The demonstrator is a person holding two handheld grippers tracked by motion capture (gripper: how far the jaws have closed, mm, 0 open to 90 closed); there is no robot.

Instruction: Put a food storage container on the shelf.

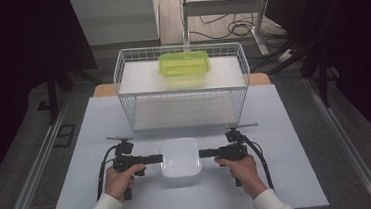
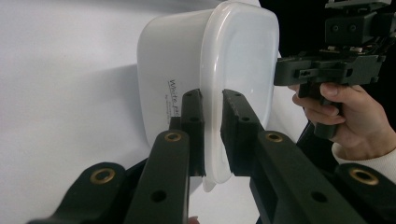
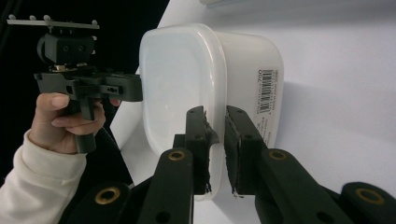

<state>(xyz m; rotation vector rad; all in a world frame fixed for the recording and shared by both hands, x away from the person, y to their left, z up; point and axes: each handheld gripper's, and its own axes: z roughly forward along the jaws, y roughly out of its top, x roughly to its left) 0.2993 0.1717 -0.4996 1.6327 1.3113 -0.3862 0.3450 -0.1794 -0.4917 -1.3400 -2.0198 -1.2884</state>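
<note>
Both the left gripper [image 2: 212,130] and right gripper [image 3: 215,144] clamp the lid rim of the white lidded plastic tub [image 1: 180,157], printed "700" by a barcode; behind stands a white wire basket [image 1: 121,74].

Even, soft light falls on the pale worktop [image 1: 130,189] from above, while the room around it sinks into near black. The white container [image 3: 187,74] casts a faint grey shadow beside itself in both gripper views. The high view is soft and slightly grainy, without harsh glare.

White lidded container [image 1: 180,157], upright, table's near-centre
</note>
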